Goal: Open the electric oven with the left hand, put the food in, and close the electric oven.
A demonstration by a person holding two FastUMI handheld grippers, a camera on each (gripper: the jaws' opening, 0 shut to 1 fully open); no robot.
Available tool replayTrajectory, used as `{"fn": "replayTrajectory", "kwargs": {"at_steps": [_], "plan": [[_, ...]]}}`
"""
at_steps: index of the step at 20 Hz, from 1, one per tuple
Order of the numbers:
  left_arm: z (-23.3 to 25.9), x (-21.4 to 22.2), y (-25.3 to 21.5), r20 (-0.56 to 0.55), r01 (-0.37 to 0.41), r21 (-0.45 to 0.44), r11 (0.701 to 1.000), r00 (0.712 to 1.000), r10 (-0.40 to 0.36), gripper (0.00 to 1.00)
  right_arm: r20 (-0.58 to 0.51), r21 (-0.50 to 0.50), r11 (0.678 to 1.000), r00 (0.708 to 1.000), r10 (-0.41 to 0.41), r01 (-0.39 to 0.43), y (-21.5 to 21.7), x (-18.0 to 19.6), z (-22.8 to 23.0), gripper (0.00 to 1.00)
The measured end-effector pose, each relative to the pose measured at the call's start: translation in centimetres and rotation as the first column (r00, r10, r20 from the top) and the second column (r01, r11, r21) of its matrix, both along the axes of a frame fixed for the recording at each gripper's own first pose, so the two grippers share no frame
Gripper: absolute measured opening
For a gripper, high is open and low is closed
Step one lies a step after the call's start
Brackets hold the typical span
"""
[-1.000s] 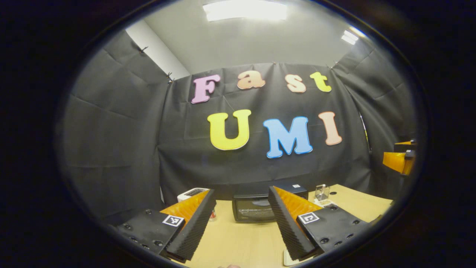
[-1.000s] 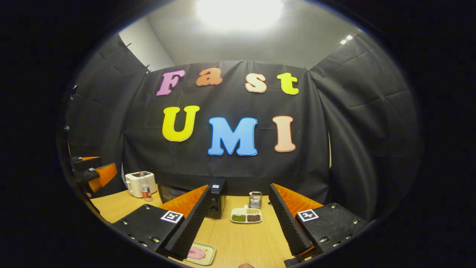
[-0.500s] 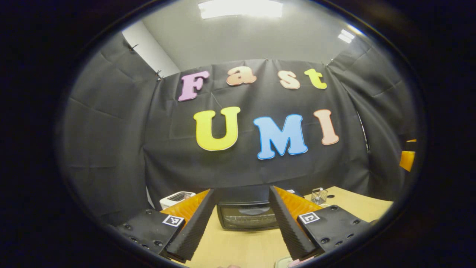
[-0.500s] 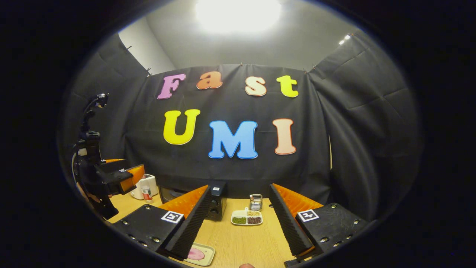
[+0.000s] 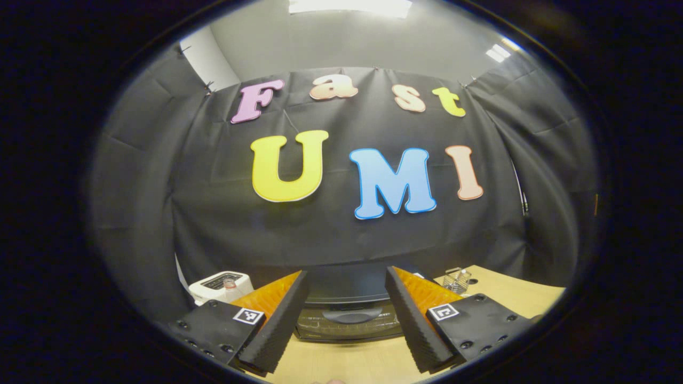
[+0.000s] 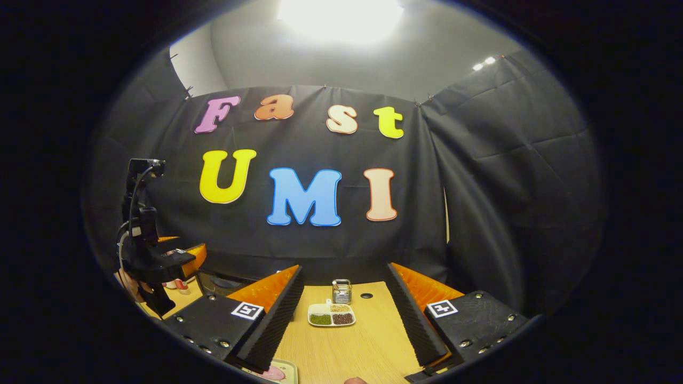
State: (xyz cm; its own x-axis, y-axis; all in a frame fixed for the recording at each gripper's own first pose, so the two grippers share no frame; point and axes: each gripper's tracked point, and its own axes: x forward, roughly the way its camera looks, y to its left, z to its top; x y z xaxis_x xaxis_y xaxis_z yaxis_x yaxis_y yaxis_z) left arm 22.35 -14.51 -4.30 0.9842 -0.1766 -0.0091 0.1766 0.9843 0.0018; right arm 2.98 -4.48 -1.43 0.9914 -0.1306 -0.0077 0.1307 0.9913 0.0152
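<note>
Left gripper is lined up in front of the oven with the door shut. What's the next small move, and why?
Probably ease the left gripper forward and slightly down onto the door handle, then close. The oven sits straight ahead between its open fingers, door shut, and the handle is not yet gripped. The right gripper hangs open over the table, holding nothing.

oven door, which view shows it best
The left gripper view: the electric oven faces it squarely between the open left hand-held gripper, door shut. In the right gripper view only a dark sliver appears behind that gripper.
</note>
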Motion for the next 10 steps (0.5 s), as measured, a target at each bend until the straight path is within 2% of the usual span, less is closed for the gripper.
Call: {"fn": "replayTrajectory", "kwargs": {"at_steps": [1, 2, 6, 7, 9, 10], "plan": [[-0.8, 1.0, -0.2, -0.009, 0.011, 0.006, 1.000, 1.000, -0.011, 1.00, -0.004, -0.006, 1.000, 1.000, -0.018, 0.018, 0.0, 0.0, -0.1, 0.96], [-1.6, 1.9, -0.4, -0.020, 0.018, 0.013, 1.000, 1.000, -0.017, 0.95, -0.012, -0.015, 0.999, 0.999, -0.034, 0.034, 0.1, 0.0, -0.2, 0.96], [-4.8, 5.1, -1.3, -0.073, 0.052, 0.027, 0.998, 0.996, -0.050, 0.96, -0.042, -0.020, 0.996, 0.995, -0.085, 0.084, 0.6, 0.0, -1.0, 0.96], [-5.7, 5.9, -1.5, -0.088, 0.059, 0.027, 0.998, 0.995, -0.056, 0.94, -0.050, -0.021, 0.996, 0.994, -0.093, 0.092, 0.7, 0.1, -1.2, 0.96], [-7.1, 7.1, -1.8, -0.108, 0.064, 0.028, 0.998, 0.992, -0.061, 1.00, -0.065, -0.039, 0.994, 0.992, -0.105, 0.103, 1.1, 0.1, -1.5, 0.96], [-7.8, 7.6, -2.0, -0.118, 0.066, 0.029, 0.997, 0.991, -0.063, 1.00, -0.071, -0.049, 0.993, 0.992, -0.109, 0.106, 1.2, 0.2, -1.6, 0.96]]}}
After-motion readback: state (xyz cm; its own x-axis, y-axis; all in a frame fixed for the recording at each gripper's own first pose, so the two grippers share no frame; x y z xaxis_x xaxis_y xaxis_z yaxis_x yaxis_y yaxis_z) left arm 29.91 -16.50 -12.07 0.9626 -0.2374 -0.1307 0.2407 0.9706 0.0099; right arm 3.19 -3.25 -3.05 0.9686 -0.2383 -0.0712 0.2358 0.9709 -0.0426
